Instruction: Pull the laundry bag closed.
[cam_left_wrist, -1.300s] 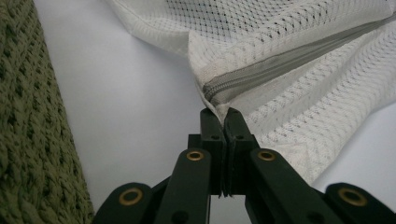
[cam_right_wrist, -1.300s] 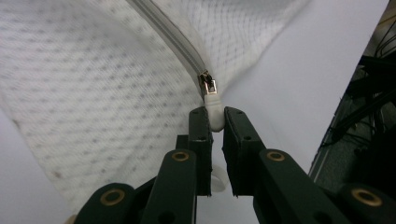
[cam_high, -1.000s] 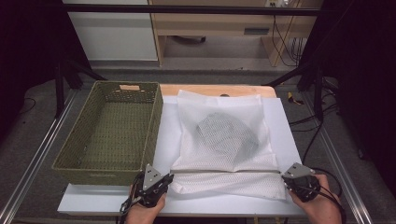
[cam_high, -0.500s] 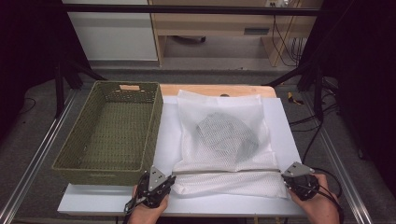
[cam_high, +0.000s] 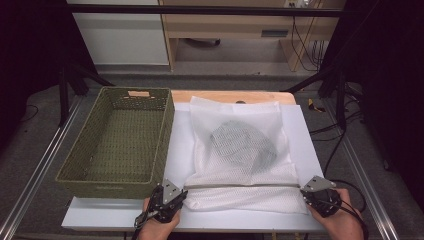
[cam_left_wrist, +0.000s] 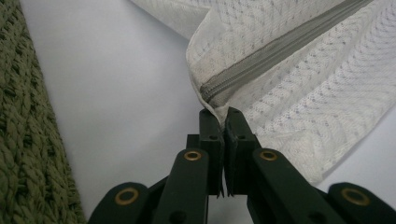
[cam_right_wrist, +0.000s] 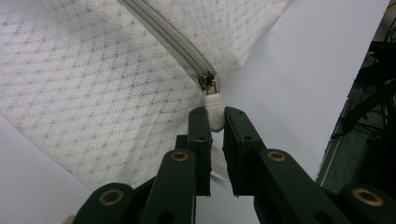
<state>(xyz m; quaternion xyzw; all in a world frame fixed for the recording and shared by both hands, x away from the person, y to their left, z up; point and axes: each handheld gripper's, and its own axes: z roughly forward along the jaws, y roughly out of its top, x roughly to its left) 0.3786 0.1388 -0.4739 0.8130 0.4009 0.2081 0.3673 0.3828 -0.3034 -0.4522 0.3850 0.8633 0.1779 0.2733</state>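
A white mesh laundry bag (cam_high: 240, 172) lies flat on a white board (cam_high: 180, 135), with a grey mesh garment (cam_high: 242, 147) inside it. Its grey zipper (cam_high: 245, 186) runs along the near edge. At the zipper's left end, my left gripper (cam_high: 181, 191) is shut on the bag's corner; in the left gripper view the jaws (cam_left_wrist: 223, 116) pinch the fabric just below the zipper (cam_left_wrist: 280, 51). My right gripper (cam_high: 306, 191) is at the right end. There its jaws (cam_right_wrist: 215, 116) are shut on the white zipper pull (cam_right_wrist: 214, 109), which hangs from the metal slider (cam_right_wrist: 207, 81).
A green woven basket (cam_high: 107, 186) stands empty on the left, close beside the bag and my left gripper (cam_left_wrist: 23, 140). The board's right edge drops off just past my right gripper. Cables lie on the floor at the right. A wooden table edge (cam_high: 225, 96) shows behind the bag.
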